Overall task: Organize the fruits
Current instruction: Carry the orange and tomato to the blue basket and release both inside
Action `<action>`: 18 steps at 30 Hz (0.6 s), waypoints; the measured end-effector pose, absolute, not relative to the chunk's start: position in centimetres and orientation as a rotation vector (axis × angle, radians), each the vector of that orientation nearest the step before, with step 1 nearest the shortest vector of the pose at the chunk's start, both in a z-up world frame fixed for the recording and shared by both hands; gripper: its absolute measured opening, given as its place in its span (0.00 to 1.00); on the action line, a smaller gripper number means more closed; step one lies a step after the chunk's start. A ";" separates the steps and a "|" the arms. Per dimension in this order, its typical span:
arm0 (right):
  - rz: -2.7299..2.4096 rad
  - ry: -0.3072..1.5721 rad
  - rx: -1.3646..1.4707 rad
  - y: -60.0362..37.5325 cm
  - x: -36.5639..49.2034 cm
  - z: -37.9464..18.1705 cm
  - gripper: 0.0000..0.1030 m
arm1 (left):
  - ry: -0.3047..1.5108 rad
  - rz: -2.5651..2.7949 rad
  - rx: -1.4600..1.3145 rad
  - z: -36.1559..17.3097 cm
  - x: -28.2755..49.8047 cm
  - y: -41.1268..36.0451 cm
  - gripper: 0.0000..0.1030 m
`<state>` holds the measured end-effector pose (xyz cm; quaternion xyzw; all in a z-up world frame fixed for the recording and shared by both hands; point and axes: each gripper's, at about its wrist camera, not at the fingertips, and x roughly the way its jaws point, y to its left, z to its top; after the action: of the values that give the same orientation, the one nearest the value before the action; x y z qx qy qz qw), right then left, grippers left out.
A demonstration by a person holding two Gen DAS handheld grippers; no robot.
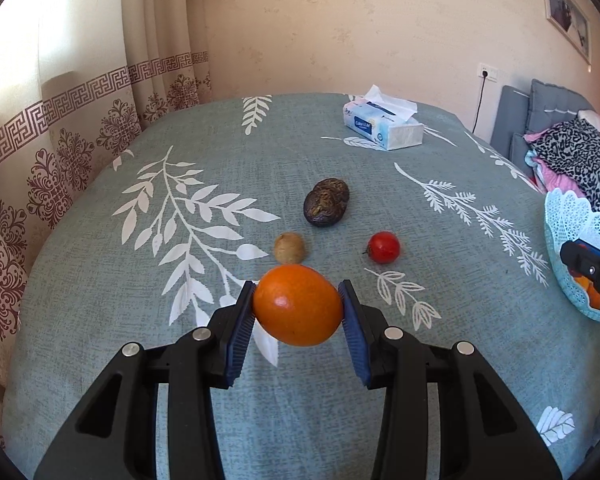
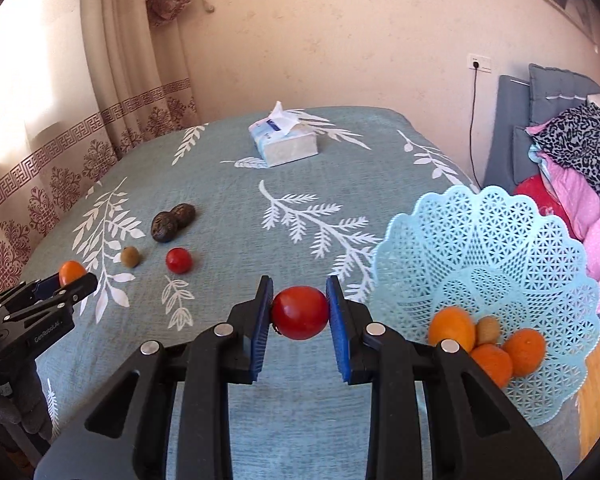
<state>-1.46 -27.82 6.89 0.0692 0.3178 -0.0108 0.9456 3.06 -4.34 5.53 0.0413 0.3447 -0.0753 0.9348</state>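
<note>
Left gripper [image 1: 299,294] has its blue pads clamped on an orange [image 1: 298,310], held just above the leaf-print tablecloth [image 1: 228,152]. Right gripper [image 2: 299,289] pinches a red tomato [image 2: 299,312] beside the pale blue lace basket [image 2: 496,240], where three oranges [image 2: 524,351] and a kiwi [image 2: 488,329] sit. On the cloth: a second tomato [image 1: 384,247], a kiwi [image 1: 289,247], two dark passion fruits [image 1: 326,201] touching. Tissue box [image 1: 382,128] at the far edge.
</note>
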 end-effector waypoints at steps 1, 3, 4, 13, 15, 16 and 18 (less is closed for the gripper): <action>-0.035 0.644 0.154 -28.6 -1.5 6.9 0.27 | 0.706 -0.163 0.090 5.6 3.0 -4.8 0.41; -0.062 0.639 0.175 -30.1 -1.6 7.0 0.27 | 0.707 -0.180 0.100 5.7 2.9 -5.7 0.41; -0.078 0.635 0.182 -30.8 -1.7 7.0 0.27 | 0.706 -0.188 0.107 5.7 2.9 -6.2 0.41; -0.207 0.641 0.230 -35.9 -1.8 5.7 0.27 | 0.693 -0.266 0.164 6.1 2.5 -10.5 0.41; -0.240 0.635 0.229 -36.5 -1.9 5.5 0.28 | 0.695 -0.287 0.171 6.2 2.4 -11.5 0.41; -0.245 0.635 0.234 -36.8 -1.9 5.5 0.28 | 0.695 -0.297 0.176 6.3 2.4 -12.0 0.41; -0.263 0.631 0.250 -37.4 -2.0 5.5 0.33 | 0.694 -0.317 0.186 6.3 2.5 -13.1 0.41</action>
<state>-2.04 -37.40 5.47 0.1223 0.3087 -0.1286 0.9345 2.46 -13.09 6.35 0.0905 0.3382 -0.1544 0.9239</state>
